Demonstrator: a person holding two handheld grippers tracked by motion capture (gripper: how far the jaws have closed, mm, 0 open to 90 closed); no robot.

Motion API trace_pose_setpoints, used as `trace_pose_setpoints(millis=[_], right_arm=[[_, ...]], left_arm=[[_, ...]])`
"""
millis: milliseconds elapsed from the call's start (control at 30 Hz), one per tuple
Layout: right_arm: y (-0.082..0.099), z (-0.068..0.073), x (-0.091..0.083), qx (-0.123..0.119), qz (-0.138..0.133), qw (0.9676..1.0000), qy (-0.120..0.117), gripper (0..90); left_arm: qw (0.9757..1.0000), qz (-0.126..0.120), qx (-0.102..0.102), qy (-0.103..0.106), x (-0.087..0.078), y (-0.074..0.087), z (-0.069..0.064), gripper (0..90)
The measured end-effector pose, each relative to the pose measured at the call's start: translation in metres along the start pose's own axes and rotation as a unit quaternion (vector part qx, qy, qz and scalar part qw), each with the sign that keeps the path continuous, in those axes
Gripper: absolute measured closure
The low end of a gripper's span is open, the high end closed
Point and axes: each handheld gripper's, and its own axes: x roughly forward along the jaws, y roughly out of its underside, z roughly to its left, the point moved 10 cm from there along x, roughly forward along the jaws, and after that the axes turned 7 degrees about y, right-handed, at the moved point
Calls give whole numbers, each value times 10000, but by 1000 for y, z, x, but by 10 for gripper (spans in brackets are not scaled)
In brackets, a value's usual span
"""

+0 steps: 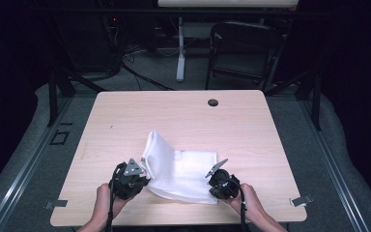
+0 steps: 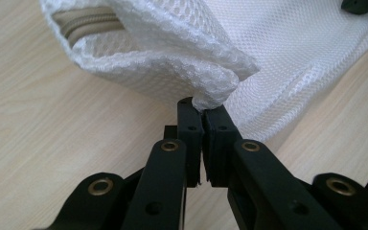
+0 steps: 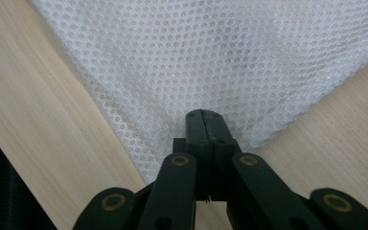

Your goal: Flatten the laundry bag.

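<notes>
Lying on the near half of the wooden table (image 1: 125,116), a little toward the middle, is a white mesh bag (image 1: 186,171). It is soft and full of tiny holes. Its right part lies flat on the wood. Its left part is lifted and folded up, so it stands higher than the rest. In the left gripper view the bag (image 2: 278,52) shows a tan zipper (image 2: 84,21) inside the raised fold (the zipper looks closed along the bit that shows).

The left gripper (image 1: 136,178) is at the bag's near left corner. Its two black jaws are squeezed tight on a bunched bit of mesh, and the left gripper view shows the cloth pinched right at the tips of the left gripper (image 2: 203,108). A hand (image 1: 107,199) holds it from the near edge of the table.

The right gripper (image 1: 213,180) is at the bag's near right corner. In the right gripper view its jaws are pressed together on the edge of the mesh, with the right gripper (image 3: 205,115) lying low over the bag (image 3: 211,52). The other hand (image 1: 251,202) holds it.

Far across the table there is a small dark round hole (image 1: 213,102) in the wood. Past the table, on the grey floor, stands a dark folding chair (image 1: 244,50) on the right, and a white table leg (image 1: 180,48) near it.
</notes>
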Motion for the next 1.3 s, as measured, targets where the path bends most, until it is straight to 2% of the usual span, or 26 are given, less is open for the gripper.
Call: trace_pose_setpoints(millis=[33,67,167,200,267,367,467,533,567,700,733,800,833,867,900,933,967,1033,1067,1167,1200,1233,1300], right_arm=[[-1,-1,1,69,-56,10000,6,900],[1,-2,0,25,19,10000,-5,900],[1,-5,0,64,-13,10000,-32,900],[1,-6,0,94,-49,9999,2,900],[2,-9,0,13,-7,10000,42,900],[3,-12,0,80,-20,10000,-4,900],[4,-16,0,106,-38,9999,7,900],[5,-18,-1,100,-19,9999,-32,900],[5,-19,-1,106,-11,9999,-26,900],[6,-20,-1,93,-11,10000,-26,900],[4,-19,1,210,-119,9997,-17,900],[4,-19,1,205,-124,9997,-12,900],[4,-19,1,202,-122,9997,-16,900],[5,-21,-1,107,-41,9999,-8,900],[4,-19,1,187,-129,9997,-6,900],[5,-21,0,90,-61,9999,3,900],[5,-21,0,80,-76,9999,-20,900],[6,-23,-1,54,-37,10000,-20,900],[6,-23,-1,56,-50,10000,-40,900],[6,-24,-1,63,-45,10000,-58,900],[5,-24,0,152,-118,9998,-37,900],[7,-27,-1,60,-10,10000,-13,900],[6,-27,-1,114,-60,9999,-36,896]], left_arm=[[10000,21,-32,46,1,1,-1,871],[10000,42,-54,30,2,2,-1,870],[9998,124,-105,85,6,6,-4,868],[9996,163,-137,189,6,8,-5,868],[9995,198,-151,182,8,9,-6,866],[9992,251,-173,273,10,10,-7,860],[9975,411,-279,494,13,15,-7,855],[9977,370,-321,474,15,15,-7,855],[9969,402,-321,590,15,15,-8,854],[9966,414,-308,639,15,15,-9,838],[9967,383,-306,641,14,15,-8,830],[9964,385,-301,697,12,15,-8,821],[9961,385,-289,738,11,15,-8,765],[9958,401,-284,777,10,16,-8,765],[9956,394,-302,799,8,17,-8,747],[9949,441,-313,851,6,19,-8,693],[9942,455,-359,910,4,21,-8,623],[9930,424,-493,989,-1,25,-7,547],[9928,427,-556,972,-4,27,-5,483],[9920,298,-725,991,-13,31,0,360],[9922,251,-740,975,-17,31,2,297],[9925,167,-765,938,-20,31,4,271],[9932,-30,-798,852,-26,27,8,183]])
